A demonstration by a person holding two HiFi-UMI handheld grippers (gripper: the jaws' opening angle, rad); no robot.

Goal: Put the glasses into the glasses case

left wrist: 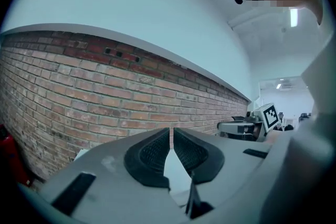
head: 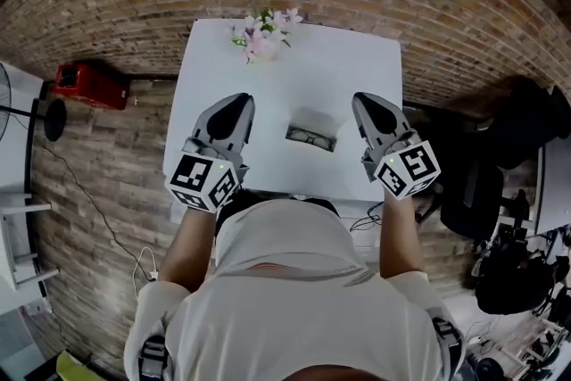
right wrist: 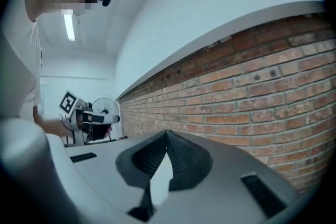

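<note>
On the white table [head: 357, 71] lies a small dark glasses case [head: 311, 136]; glasses appear to lie in it, but it is too small to be sure. My left gripper [head: 235, 105] is raised to the left of the case and well clear of it. My right gripper [head: 367, 104] is raised to its right, also apart from it. In the left gripper view, my left gripper [left wrist: 171, 131] points level at the brick wall, shut with nothing between its pads. In the right gripper view, my right gripper [right wrist: 167, 134] is likewise shut and empty.
A bunch of pink and white flowers [head: 262, 33] stands at the table's far edge. A red box [head: 89, 84] sits on the floor to the left. A black chair [head: 482, 192] and cluttered equipment stand to the right. A brick wall [left wrist: 79, 86] lies ahead.
</note>
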